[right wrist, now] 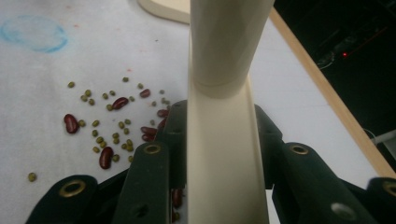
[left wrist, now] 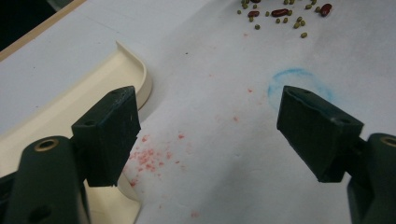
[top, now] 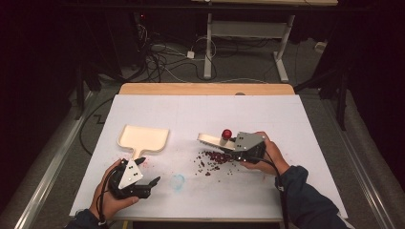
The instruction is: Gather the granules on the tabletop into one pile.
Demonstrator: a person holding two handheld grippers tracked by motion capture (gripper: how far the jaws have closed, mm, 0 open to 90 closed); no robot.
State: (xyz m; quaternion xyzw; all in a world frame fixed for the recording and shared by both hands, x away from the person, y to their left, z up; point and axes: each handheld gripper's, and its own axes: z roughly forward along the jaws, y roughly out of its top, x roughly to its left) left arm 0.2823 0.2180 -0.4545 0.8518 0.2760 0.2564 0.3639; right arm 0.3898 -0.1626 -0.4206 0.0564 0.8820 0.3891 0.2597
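Item one: my right gripper (top: 228, 146), centre right of the high view, jaws clamped on the handle of a cream plastic brush-like tool (right wrist: 223, 116); in the right gripper view that handle runs straight up the middle of the frame between the two black jaws. What the small red knob (top: 227, 134) beside its far end belongs to, I cannot tell.

Item two: scattered dark red kidney beans and small green mung beans (top: 213, 159), lying on the white paper table cover (top: 205, 114) just below and left of that tool.

Item three: cream plastic dustpan (top: 143, 138), centre left, flat on the cover, handle towards me.

Item four: my left gripper (top: 148, 175), lower left, jaws wide apart, holding nothing, just beside the dustpan handle.

Item five: faint blue ring mark (left wrist: 299, 84) on the cover.
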